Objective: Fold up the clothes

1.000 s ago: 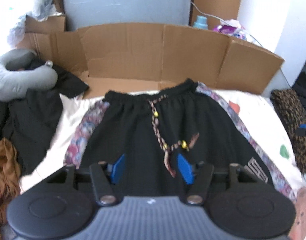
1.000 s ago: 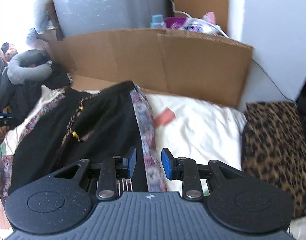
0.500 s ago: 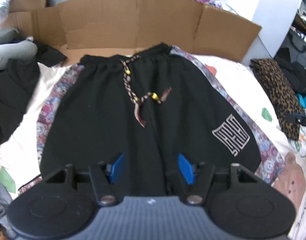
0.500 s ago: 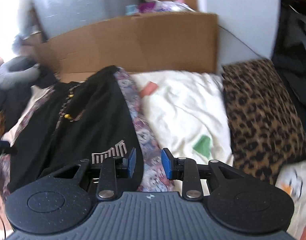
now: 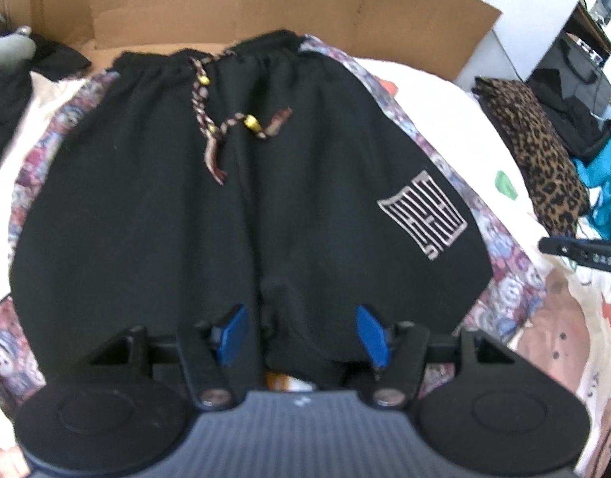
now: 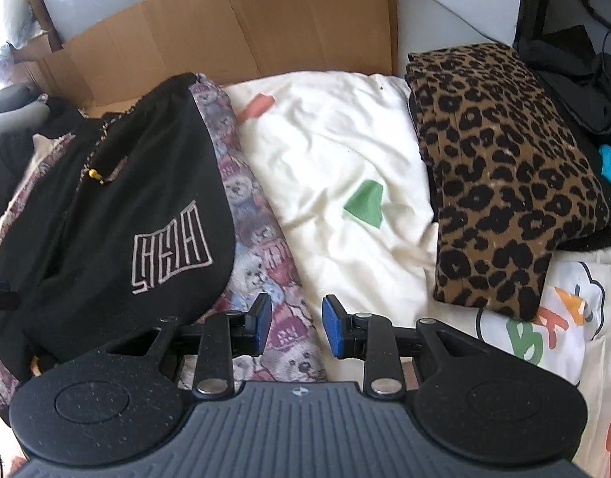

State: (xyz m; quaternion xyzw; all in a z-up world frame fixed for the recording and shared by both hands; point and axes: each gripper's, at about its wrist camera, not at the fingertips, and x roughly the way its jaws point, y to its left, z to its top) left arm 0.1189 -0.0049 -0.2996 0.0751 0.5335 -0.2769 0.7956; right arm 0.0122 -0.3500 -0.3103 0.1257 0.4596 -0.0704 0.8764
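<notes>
Lying flat on a bed covered with a cream sheet (image 6: 337, 147) printed with coloured shapes, the black fabric shorts (image 5: 209, 215) with teddy-bear-patterned side panels have their elastic waistband toward the brown cardboard sheet (image 5: 233, 4) propped at the far side and their leg hems toward the cameras. A braided multicoloured drawstring (image 5: 209, 135) with yellow beads lies loose across the front, and a pale line-drawn square logo (image 5: 423, 215) sits on one leg. The left tool (image 5: 301, 334) hangs over the crotch and lower hem of the shorts with its blue pads spread apart, released, nothing pressed between them. The right tool (image 6: 296, 326) is over the bear-print side panel (image 6: 261, 239) at the edge of the shorts, its blue pads partly apart and gripping nothing, the cloth beneath them. A folded leopard-print garment (image 6: 500, 175) rests on the bed well apart from the shorts, with a dark bag (image 6: 576, 59) behind it. A grey neck pillow (image 6: 14, 107) lies on dark clothes at the other side.
</notes>
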